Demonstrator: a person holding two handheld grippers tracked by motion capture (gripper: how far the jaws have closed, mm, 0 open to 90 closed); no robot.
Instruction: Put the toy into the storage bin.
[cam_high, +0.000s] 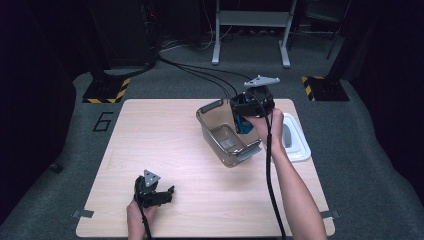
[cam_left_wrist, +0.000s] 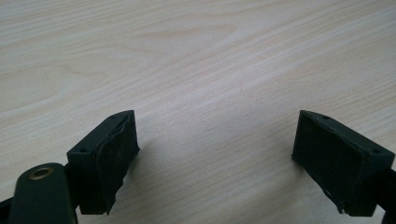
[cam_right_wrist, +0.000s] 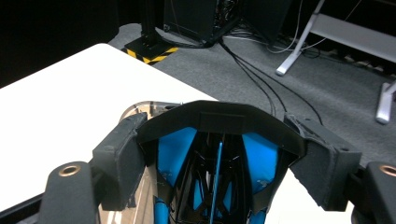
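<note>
A black object with blue panels (cam_high: 241, 126) hangs over the far right part of a clear plastic bin (cam_high: 209, 111), partly inside it. My right gripper (cam_high: 246, 116) points down and is shut on that object. In the right gripper view the black-and-blue object (cam_right_wrist: 219, 122) sits clamped between the two jaws of the right gripper (cam_right_wrist: 219, 161), with the bin's rim (cam_right_wrist: 140, 106) just behind. My left gripper (cam_high: 169, 195) rests low at the table's near left, open. The left gripper (cam_left_wrist: 217, 158) has its jaws wide apart over bare wood.
The light wooden table (cam_high: 160, 140) carries a white lid (cam_high: 299, 146) lying flat to the right of the bin. The bin has grey handles and something small and pale on its floor. Black cables, metal stand legs and yellow-black striped bases are on the grey floor behind the table.
</note>
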